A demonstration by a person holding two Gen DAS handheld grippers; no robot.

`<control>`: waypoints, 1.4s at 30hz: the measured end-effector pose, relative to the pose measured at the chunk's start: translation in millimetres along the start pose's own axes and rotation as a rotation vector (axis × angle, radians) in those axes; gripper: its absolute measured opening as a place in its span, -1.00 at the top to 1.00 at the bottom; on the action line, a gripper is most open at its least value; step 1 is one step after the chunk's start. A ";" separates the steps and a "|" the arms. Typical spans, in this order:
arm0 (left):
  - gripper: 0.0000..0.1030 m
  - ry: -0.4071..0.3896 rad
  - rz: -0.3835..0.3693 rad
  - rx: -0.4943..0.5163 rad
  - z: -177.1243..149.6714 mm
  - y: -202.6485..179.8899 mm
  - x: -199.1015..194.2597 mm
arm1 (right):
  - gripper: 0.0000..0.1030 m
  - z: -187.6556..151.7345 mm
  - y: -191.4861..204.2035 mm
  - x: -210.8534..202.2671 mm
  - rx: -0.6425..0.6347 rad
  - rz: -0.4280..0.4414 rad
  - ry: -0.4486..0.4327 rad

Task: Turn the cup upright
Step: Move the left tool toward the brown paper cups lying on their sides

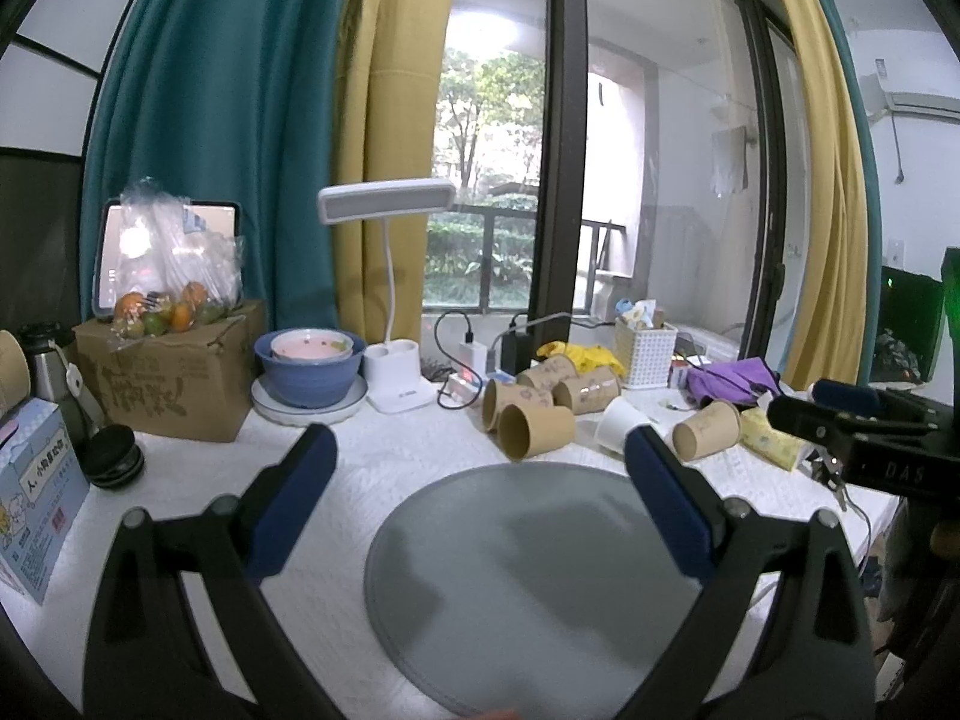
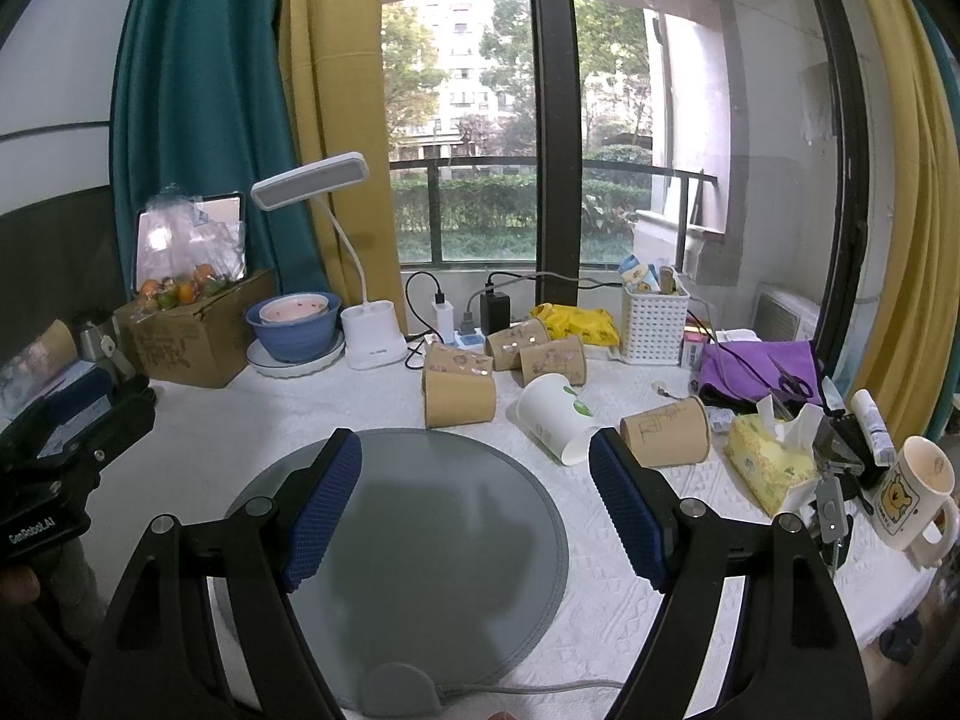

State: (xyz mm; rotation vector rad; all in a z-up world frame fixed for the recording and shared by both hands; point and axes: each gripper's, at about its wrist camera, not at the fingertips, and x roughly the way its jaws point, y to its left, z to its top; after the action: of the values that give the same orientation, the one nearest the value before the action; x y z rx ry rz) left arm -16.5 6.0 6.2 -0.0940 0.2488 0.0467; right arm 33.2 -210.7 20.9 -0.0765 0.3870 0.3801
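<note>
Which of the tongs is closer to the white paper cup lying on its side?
Right. The right tongs hover open over the grey mat with the white paper cup just beyond their right fingertip. The left tongs sit farther left, also open.

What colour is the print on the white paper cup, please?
Green leaves on the white cup, clearest in the right wrist view.

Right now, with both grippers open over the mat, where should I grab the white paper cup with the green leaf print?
Grip the white paper cup across its side wall, mid-body, probably with the right gripper, coming from above and the near side. It lies on its side, open rim toward the round grey mat, brown cups behind it, so the near side is clear.
</note>
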 end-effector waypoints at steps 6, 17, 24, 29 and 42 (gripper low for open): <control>-0.89 0.026 0.002 0.038 -1.3 -2.4 12.0 | -0.58 -1.2 -8.5 10.4 0.007 0.009 0.013; -0.89 0.232 -0.068 0.219 8.8 -27.4 98.5 | -0.58 1.2 -58.4 70.5 0.085 -0.025 0.087; -0.89 0.301 -0.128 0.352 26.7 -54.1 161.3 | -0.58 5.9 -95.1 112.1 0.120 -0.054 0.116; -0.88 0.376 -0.189 0.440 36.9 -71.9 211.4 | -0.58 13.4 -117.5 143.3 0.155 -0.077 0.135; -0.83 0.472 -0.289 0.620 52.6 -127.7 340.2 | -0.58 33.6 -166.9 213.9 0.237 -0.111 0.206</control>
State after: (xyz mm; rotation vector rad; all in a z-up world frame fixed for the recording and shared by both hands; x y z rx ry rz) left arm 333.1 -104.0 -16.3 0.4826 0.7066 -0.3436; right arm 291.0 -286.3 -29.6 0.0946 0.6259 0.2153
